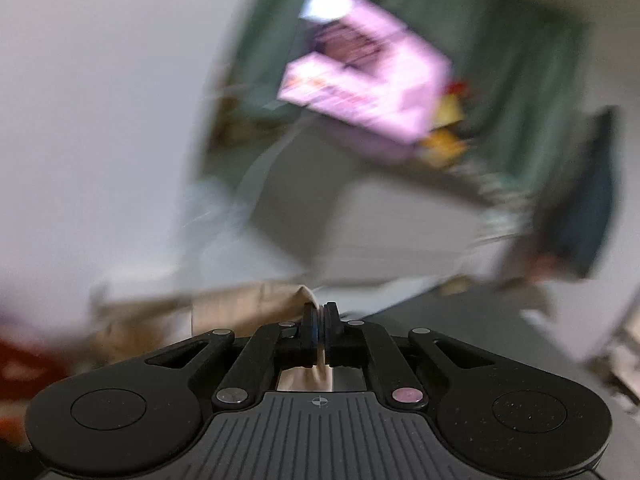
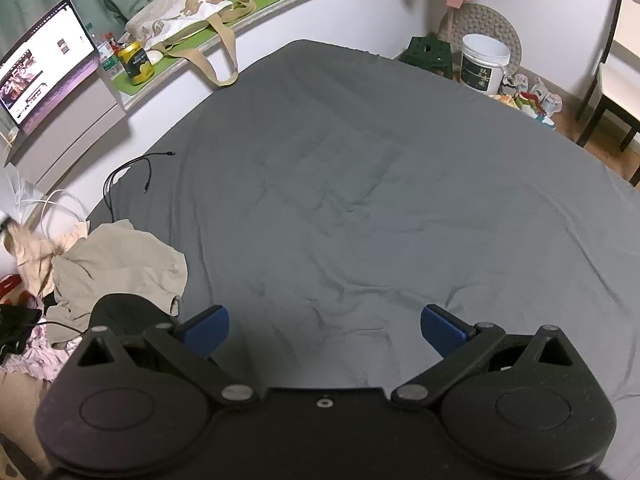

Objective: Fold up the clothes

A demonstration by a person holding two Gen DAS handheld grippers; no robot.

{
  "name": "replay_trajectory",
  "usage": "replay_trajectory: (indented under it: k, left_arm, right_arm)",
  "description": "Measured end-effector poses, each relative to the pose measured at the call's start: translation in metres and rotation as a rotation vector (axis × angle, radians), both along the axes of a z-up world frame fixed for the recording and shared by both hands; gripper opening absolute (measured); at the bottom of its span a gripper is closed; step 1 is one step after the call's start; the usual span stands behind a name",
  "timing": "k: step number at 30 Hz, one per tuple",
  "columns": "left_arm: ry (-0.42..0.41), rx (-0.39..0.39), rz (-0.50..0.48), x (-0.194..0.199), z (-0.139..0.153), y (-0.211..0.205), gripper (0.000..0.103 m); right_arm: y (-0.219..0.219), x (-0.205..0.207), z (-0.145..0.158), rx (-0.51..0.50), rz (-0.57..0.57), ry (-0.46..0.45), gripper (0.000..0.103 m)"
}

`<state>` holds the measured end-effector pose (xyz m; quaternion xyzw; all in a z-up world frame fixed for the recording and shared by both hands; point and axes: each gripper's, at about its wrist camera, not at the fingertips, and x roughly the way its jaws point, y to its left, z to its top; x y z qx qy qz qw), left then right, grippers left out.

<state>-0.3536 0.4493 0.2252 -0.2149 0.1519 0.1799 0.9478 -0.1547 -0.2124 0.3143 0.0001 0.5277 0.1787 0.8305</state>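
Your left gripper has its jaws pressed together on a fold of beige cloth, which pokes up between the fingers and trails off to the left. The rest of that view is heavily blurred; only a lit laptop screen against a green curtain can be made out beyond.

Your right gripper is spread wide with nothing between its blue pads, hanging over the bare grey bed sheet. The beige garment lies crumpled at the bed's left edge, just left of that gripper. Further out, a black cable rests on the sheet, and a tote bag and yellow can sit on the ledge near the laptop.
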Motion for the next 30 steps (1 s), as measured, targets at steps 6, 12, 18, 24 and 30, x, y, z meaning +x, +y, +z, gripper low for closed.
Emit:
replay_trajectory:
  k: [6,12,18,24,30]
  left_arm:
    - [-0.226,0.002,-0.303,0.051,0.078,-0.083,0.0]
    - [-0.314,-0.047,-0.559,0.12,0.112,-0.191,0.001]
    - [-0.098,0.024,-0.468,0.131,0.064,-0.238,0.035]
    - [0.265,0.266,-0.036,0.104,-0.002,-0.182,0.089]
    - [0.585,0.348,0.12,0.112,-0.063,-0.116,0.089]
  right_arm:
    - [0.009,0.007,0.006,0.031,-0.022,-0.002,0.103]
    - [0.014,0.012,0.021,0.097,-0.051,-0.03,0.103]
    - [0.017,0.011,0.019,0.127,0.017,-0.045,0.103]
    - [0.011,0.012,-0.005,0.112,0.003,0.078,0.103]
    - [0.008,0.009,-0.019,0.058,-0.023,0.117,0.103]
